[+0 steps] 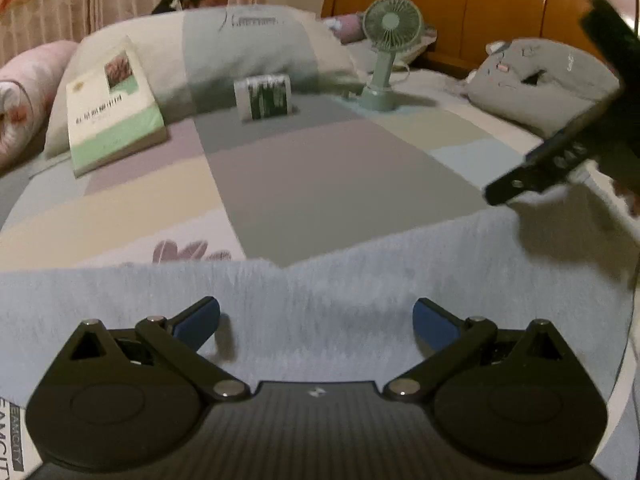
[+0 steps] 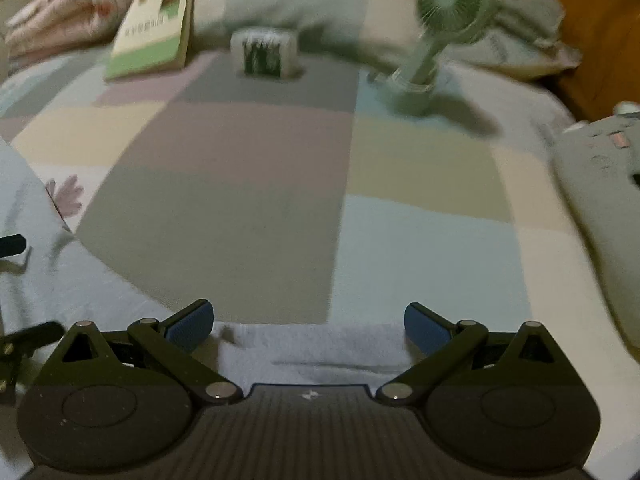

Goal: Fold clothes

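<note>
Tools, two, both ours. We record the left tool (image 1: 316, 316) with jaws spread wide and empty, poised over the light grey garment (image 1: 320, 292). We record the right tool (image 2: 309, 322) likewise spread wide and empty, above that garment's (image 2: 312, 344) edge. The garment lies flat across the near edge of the bed (image 1: 320, 184), on a patchwork cover. Toward the far edge we list: a book (image 1: 114, 114) leaning against a pillow (image 1: 248, 52) at the far left; a small box (image 1: 264, 96) at the middle; a green desk fan (image 1: 386, 52) standing upright to its right; a grey cushion (image 1: 544, 80) near the far right corner.
</note>
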A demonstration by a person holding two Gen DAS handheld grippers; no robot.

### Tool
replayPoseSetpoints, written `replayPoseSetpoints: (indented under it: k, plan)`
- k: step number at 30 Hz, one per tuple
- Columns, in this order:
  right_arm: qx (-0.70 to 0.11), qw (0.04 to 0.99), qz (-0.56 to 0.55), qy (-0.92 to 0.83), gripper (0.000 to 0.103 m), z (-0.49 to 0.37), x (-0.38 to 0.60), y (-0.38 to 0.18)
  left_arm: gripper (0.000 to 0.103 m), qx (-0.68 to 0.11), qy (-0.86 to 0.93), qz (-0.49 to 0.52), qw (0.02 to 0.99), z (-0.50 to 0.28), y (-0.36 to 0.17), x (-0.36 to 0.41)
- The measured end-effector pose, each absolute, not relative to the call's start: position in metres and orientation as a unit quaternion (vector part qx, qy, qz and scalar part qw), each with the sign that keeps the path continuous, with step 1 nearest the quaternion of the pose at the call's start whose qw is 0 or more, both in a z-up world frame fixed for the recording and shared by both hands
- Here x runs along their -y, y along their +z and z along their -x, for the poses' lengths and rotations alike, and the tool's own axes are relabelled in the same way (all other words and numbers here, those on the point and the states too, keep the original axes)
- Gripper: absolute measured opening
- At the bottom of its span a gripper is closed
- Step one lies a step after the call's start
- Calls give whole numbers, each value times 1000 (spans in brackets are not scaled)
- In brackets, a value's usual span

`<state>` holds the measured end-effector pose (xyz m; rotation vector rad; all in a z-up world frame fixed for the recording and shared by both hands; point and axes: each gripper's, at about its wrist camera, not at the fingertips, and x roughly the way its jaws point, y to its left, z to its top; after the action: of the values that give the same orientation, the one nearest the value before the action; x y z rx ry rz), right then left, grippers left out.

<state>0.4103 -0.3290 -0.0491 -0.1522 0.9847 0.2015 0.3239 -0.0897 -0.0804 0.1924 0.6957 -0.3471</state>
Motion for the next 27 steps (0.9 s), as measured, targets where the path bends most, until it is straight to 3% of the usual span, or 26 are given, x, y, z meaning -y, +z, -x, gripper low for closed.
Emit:
replayPoseSetpoints:
  k: [8, 19, 27]
  plan:
    - [-504, 842, 104, 163, 103, -403, 300, -60, 102, -326, -176, -84, 925, -317, -72, 75]
    - [-429, 867, 197, 158, 103, -337, 270, -65, 102, -309, -196, -43, 930, -316, -66, 68]
    - [-442, 858, 158, 209, 103, -313, 276, -69, 102, -352, -179, -61, 917, -329, -93, 76]
